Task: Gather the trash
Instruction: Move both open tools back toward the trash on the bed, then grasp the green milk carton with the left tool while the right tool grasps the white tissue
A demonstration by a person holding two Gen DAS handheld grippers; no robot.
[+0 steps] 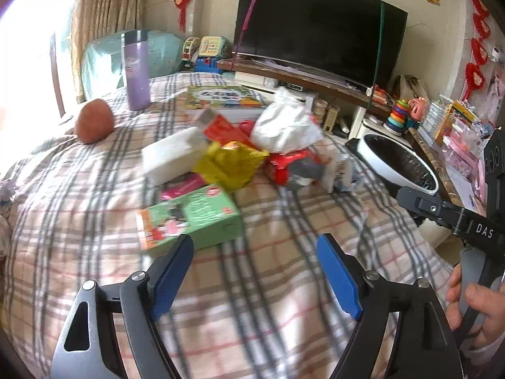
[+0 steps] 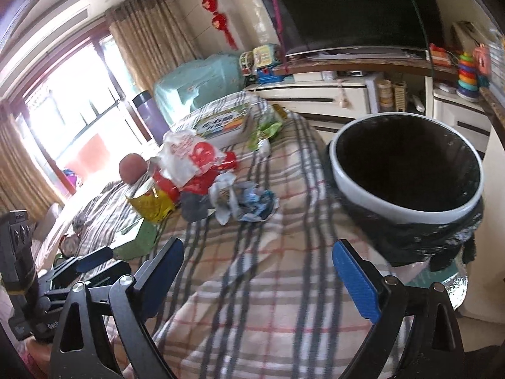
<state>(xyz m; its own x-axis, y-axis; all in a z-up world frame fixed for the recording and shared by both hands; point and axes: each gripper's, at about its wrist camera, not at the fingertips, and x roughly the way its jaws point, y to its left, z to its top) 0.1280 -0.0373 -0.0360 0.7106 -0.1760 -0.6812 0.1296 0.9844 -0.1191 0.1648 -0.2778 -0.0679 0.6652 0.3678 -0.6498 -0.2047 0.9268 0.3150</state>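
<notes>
Bedspread [image 1: 284, 221] in plaid carries everything; the black-lined bin [image 2: 407, 170] stands at its right edge, and the trash heap [image 1: 252, 158] lies left of the bin, mid-bed. Both the left gripper [image 1: 255, 252] and right gripper [image 2: 258, 255] gape wide and empty. Trash lies ahead of both; the crumpled blue-white wrapper [image 2: 249, 202] sits nearest the bin, so the right looks better placed.

Plaid bed [image 1: 94, 221]; wrapper heap [image 1: 233, 161], green box [image 1: 192, 218], purple flask [image 1: 136, 69]

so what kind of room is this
Most likely a lived-in bedroom or family room at home: a plaid blanket spread over what seems a bed, a TV on a low cabinet, and toys beside it.
</notes>
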